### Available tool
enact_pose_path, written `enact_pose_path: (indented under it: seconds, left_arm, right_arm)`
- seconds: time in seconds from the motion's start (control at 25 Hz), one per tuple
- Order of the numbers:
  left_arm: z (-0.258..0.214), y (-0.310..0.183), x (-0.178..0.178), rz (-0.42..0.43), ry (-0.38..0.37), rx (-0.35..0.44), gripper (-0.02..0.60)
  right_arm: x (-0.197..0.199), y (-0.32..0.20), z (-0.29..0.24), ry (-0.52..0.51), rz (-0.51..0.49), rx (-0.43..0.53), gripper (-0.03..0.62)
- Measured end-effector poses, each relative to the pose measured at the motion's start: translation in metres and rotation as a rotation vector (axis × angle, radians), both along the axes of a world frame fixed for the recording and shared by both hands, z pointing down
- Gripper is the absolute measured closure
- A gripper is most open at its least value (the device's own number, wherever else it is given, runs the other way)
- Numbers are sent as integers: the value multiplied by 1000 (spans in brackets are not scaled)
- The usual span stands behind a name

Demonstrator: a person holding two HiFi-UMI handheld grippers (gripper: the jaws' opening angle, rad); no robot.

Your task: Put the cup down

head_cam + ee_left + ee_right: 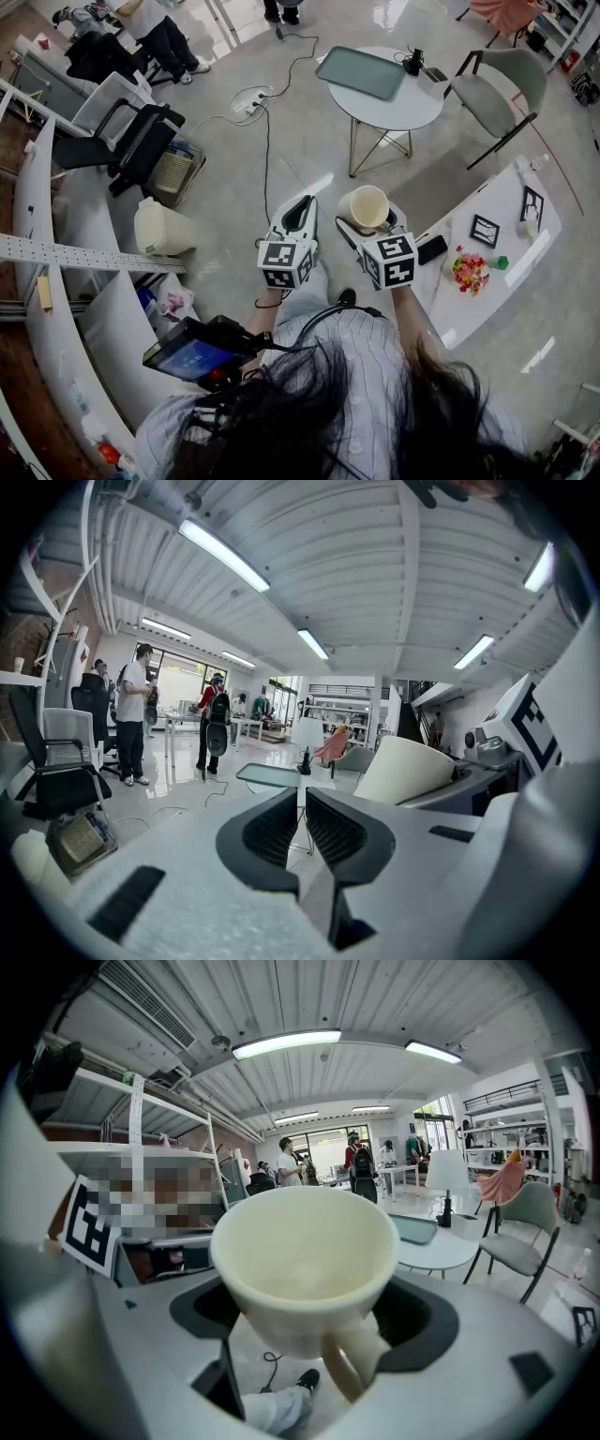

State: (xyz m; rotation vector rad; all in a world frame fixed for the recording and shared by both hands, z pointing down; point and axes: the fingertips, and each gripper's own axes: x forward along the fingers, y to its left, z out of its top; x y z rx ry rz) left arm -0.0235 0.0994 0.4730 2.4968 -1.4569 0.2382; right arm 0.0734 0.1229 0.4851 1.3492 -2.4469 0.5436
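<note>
A cream cup (367,206) with a handle is held in the air, in front of the person's body and above the floor. My right gripper (370,223) is shut on it. In the right gripper view the cup (305,1260) fills the middle with its mouth facing the camera and its handle pointing down, the jaws of the right gripper (314,1314) pressing on both sides. To its left my left gripper (302,202) is shut with nothing in it. The left gripper view shows the left gripper (302,827) with its dark pads nearly together and the cup (405,771) at the right.
A round white table (412,108) with a grey-green tray (361,72) stands ahead, a grey chair (502,89) beside it. A long white table (502,211) with small items is at the right. A white bin (161,228), a black chair (141,141) and floor cables (267,141) are at the left.
</note>
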Motion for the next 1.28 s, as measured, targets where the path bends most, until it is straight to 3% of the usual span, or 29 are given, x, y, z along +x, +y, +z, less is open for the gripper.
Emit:
enact_pose_path:
  seconds: [0.88,1.28]
  left_arm:
    - [6,-151,-50,41,-15,-47,544]
    - [10,-213,-76,107,-12,-55,543]
  right_arm:
    - [-45,-153,9,-39,49,-78,178]
    - [-79,-208,12,-14,86,-96,178]
